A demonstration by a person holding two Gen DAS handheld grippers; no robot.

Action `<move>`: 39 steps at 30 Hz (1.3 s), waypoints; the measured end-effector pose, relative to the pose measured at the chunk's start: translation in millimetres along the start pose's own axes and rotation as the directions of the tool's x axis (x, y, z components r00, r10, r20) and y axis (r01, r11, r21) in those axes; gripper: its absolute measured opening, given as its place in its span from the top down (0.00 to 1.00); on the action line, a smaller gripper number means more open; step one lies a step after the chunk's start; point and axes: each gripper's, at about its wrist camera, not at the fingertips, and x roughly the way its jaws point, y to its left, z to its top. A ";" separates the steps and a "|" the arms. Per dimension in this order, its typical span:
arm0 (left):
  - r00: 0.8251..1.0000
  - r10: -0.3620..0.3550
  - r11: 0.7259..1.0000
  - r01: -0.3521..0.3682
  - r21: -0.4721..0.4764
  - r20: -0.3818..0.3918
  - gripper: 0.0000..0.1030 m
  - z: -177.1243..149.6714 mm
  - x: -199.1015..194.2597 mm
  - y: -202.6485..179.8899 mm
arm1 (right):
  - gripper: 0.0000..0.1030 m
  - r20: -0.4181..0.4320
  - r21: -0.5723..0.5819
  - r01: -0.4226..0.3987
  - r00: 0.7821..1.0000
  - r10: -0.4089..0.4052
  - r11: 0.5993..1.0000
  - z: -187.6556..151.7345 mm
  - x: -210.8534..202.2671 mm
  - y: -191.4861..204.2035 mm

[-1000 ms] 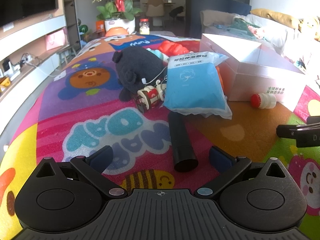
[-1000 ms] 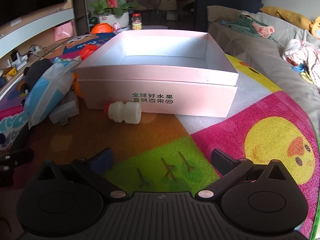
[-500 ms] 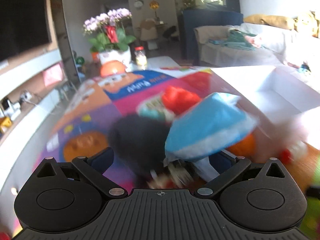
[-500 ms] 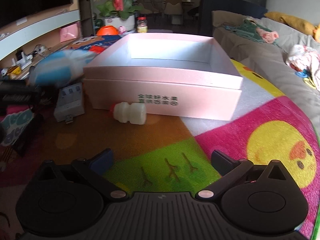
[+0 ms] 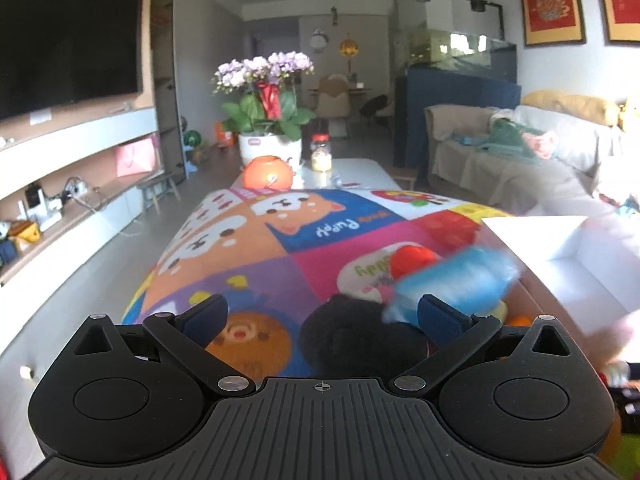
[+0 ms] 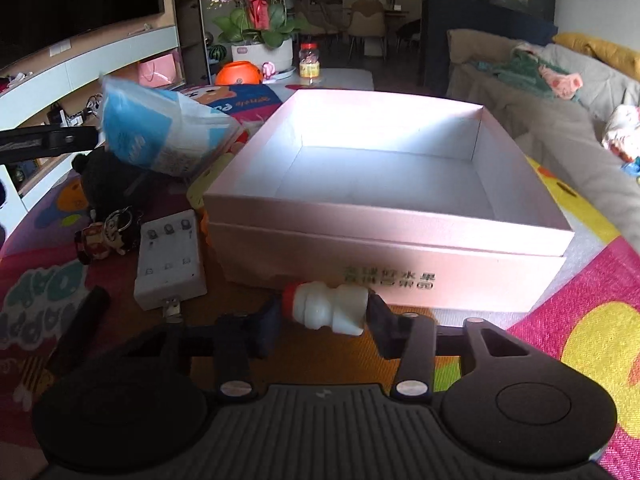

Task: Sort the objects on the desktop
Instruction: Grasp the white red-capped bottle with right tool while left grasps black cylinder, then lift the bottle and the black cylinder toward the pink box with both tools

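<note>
Colourful play mat (image 6: 600,320), pink box (image 6: 384,216) empty on it. Right gripper (image 6: 320,320) clamped on small white bottle (image 6: 326,306) just before box; left gripper (image 5: 320,312) spread wide, blue packet (image 6: 160,136) apparently aloft beside it. Charger (image 6: 170,264), keychain doll (image 6: 106,236), black tube (image 6: 86,312) unsorted.

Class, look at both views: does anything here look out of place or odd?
Yes. The blue pack hangs in the air left of the pink box, beside the left gripper, though its jaws look open. Everything else lies flat.
</note>
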 end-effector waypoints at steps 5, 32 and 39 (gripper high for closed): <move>0.983 -0.170 0.985 0.171 0.006 -0.069 0.00 -22.0 -33.7 -1.3 | 0.56 -0.004 -0.043 -0.026 1.000 0.025 0.999 -17.4 -23.4 -7.0; 0.883 -0.386 0.872 0.444 0.206 -0.268 0.00 -62.1 -5.0 -64.8 | 0.12 0.029 0.067 0.081 0.996 -0.083 0.994 -51.8 -39.4 -44.7; 0.876 -0.400 0.868 0.456 0.195 -0.268 0.21 -54.8 9.6 -76.2 | 0.08 0.029 0.075 0.074 0.997 -0.076 0.994 -52.0 -39.3 -45.2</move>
